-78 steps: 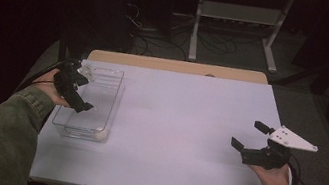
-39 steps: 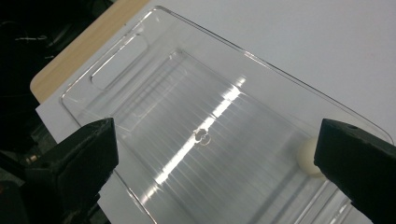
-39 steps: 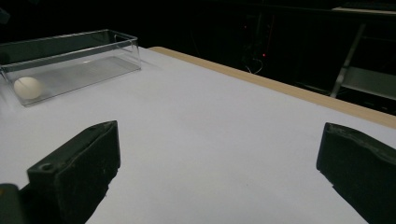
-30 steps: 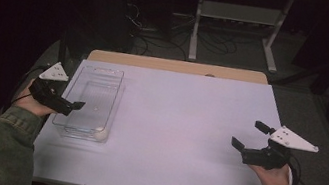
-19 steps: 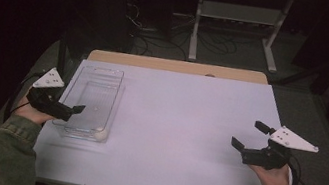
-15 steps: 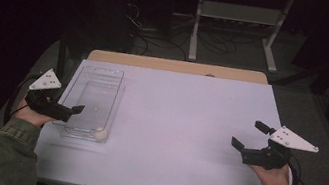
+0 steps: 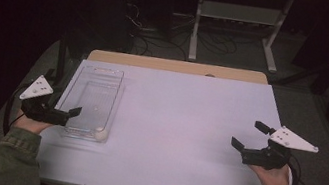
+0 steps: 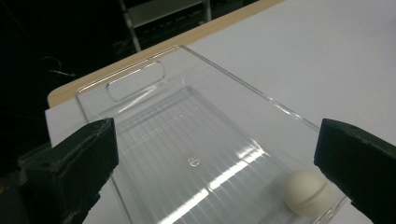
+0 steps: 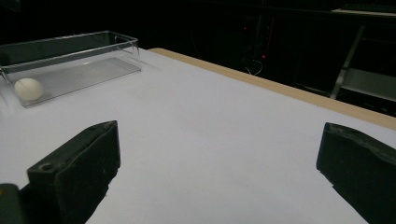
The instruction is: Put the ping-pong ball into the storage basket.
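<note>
2 hand-held grippers sit over a broad white rectangular table (image 7: 182, 126) with a pale wooden strip along its far edge, the largest thing in view. On the table's left part lies a long clear plastic tray (image 7: 81, 101) with a ribbed floor and a slot handle cut into its far end, its long side running away from the person. Next in size come the grippers themselves. The left gripper (image 7: 68, 113) hangs at the tray's near-left corner, held in the person's left hand (image 7: 31, 123); its 2 black jaws are spread wide with nothing between them, and in the left gripper view they frame the tray from above. The right gripper (image 7: 250, 136) sits well apart from the tray, near the table's right edge, held in the right hand (image 7: 272, 175); its jaws are likewise spread wide and grip nothing, with bare tabletop between them. Smallest is a small cream-white ball (image 8: 306, 192), resting on the tray's floor in its near-right corner, just beside the left gripper.
</note>
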The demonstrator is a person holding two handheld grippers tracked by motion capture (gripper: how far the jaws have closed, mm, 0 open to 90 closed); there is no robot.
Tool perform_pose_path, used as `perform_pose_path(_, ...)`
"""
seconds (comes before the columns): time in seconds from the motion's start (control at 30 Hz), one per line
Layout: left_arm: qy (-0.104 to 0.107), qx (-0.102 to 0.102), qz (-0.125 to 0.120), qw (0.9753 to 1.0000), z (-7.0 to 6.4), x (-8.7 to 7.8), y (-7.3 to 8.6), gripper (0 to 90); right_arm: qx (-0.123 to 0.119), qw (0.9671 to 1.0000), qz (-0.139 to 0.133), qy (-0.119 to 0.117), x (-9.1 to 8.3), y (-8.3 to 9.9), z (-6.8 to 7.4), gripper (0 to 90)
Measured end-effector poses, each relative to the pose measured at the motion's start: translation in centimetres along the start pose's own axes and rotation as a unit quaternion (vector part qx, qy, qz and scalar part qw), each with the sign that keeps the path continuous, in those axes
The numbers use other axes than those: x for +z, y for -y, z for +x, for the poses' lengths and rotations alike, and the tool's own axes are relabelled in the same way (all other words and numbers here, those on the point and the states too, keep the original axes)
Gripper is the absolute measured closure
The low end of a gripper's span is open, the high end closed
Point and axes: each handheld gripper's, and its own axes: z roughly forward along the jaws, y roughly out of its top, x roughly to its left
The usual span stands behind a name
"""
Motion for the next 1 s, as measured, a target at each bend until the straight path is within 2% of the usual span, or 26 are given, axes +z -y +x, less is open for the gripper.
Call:
perform_pose_path(0.3,-0.011,-0.043,-0.039,0.9983,0.4,-0.6,2.2,0.0,0.000,1.0000,-0.001,0.001,0.0,0.0,0.0,0.0)
perform_pose_path(0.43,-0.014,-0.053,-0.051,0.9972,0.4,-0.9,2.8,0.0,0.001,1.0000,-0.005,0.001,-0.1,0.0,0.0,0.0)
perform_pose_path(0.57,-0.012,-0.069,-0.077,0.9946,0.1,-1.2,3.1,0.0,0.001,1.0000,-0.007,0.000,-0.1,0.0,0.0,0.0)
perform_pose_path(0.73,-0.016,-0.072,-0.096,0.9926,-0.3,-1.7,3.7,0.0,0.003,0.9999,-0.014,0.001,-0.2,0.0,0.0,0.0)
perform_pose_path(0.93,-0.029,-0.081,-0.119,0.9891,-0.6,-1.8,4.8,0.0,0.004,0.9998,-0.017,0.001,-0.3,0.0,0.1,0.0)
perform_pose_path(1.0,-0.026,-0.085,-0.123,0.9884,-0.6,-1.9,5.1,0.0,0.004,0.9998,-0.019,0.001,-0.3,0.0,0.1,0.0)
